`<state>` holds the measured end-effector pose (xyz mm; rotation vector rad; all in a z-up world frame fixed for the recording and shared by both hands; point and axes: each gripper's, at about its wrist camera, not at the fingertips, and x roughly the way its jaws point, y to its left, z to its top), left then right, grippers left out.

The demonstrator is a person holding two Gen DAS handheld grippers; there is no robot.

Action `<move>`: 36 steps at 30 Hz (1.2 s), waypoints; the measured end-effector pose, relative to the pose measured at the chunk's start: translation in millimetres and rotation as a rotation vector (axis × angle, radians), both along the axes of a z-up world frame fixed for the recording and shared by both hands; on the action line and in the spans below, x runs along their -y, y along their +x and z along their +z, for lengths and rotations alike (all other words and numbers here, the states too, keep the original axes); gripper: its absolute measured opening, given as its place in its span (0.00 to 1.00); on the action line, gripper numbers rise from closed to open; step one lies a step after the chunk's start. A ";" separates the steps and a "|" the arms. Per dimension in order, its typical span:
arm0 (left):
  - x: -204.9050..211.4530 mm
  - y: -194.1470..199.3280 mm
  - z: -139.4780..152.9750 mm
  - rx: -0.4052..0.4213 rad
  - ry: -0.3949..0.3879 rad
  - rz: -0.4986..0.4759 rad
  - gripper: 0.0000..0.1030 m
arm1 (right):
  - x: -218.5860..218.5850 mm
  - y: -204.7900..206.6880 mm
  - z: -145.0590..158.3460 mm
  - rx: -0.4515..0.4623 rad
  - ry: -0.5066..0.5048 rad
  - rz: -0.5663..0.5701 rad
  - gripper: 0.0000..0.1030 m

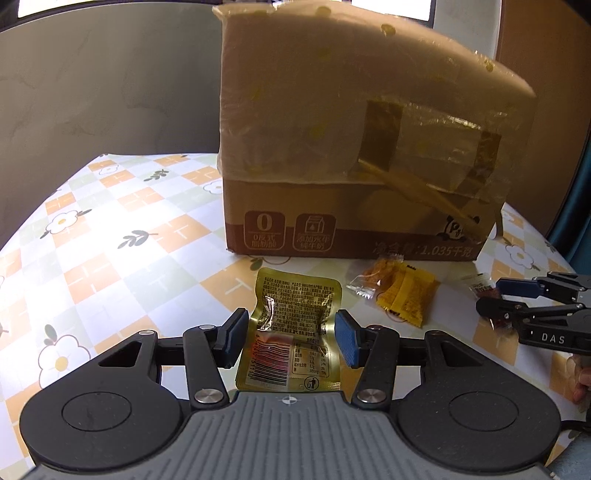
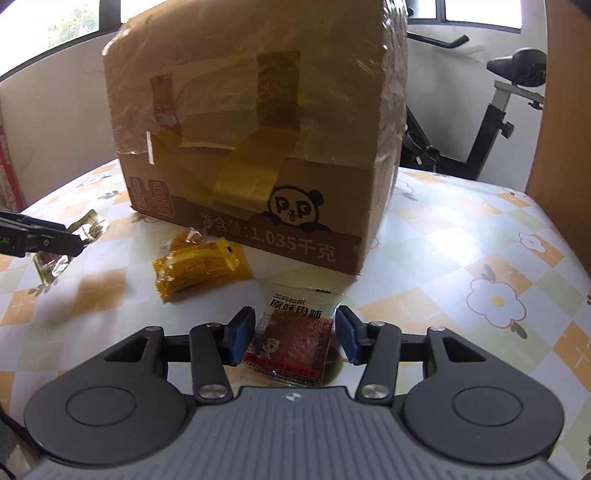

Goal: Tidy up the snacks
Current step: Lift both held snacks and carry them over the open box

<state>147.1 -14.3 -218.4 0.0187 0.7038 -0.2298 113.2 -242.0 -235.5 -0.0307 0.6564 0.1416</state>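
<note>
A bench [image 2: 461, 236] fills the near ground, covered by a cloth checked in white, orange and pale green with white flowers and small leaf sprigs. Bright daylight falls across it in patches. Behind it on the left stands a plain grey wall [image 1: 92, 92]. Windows [image 2: 48, 22] run along the far top edge, with green foliage outside. At far right an exercise bike [image 2: 491, 110] stands beside a brown wooden panel [image 2: 565, 110].

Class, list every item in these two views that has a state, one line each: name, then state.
cardboard box: upright, taped shut
gold packet: between left gripper pads, crumpled
meat jerky packet: sealed, between right gripper pads
yellow snack packets: sealed, loose on table
</note>
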 end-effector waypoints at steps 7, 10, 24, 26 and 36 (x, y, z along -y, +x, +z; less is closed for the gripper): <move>-4.8 -4.4 9.9 0.031 -0.028 0.010 0.52 | -8.0 -9.3 15.9 0.025 0.017 0.045 0.50; -5.4 -6.2 14.2 0.046 -0.035 0.004 0.52 | -15.3 -13.1 26.9 0.048 0.027 0.077 0.49; -19.3 -15.3 41.3 0.123 -0.084 0.009 0.52 | -50.5 -26.3 66.4 0.132 0.041 0.217 0.49; -20.2 -14.8 52.9 0.152 -0.097 0.005 0.52 | -53.4 -24.0 79.5 0.170 0.036 0.231 0.49; -12.8 3.2 134.7 0.366 -0.138 -0.044 0.53 | -54.0 3.1 158.3 0.391 0.034 0.276 0.49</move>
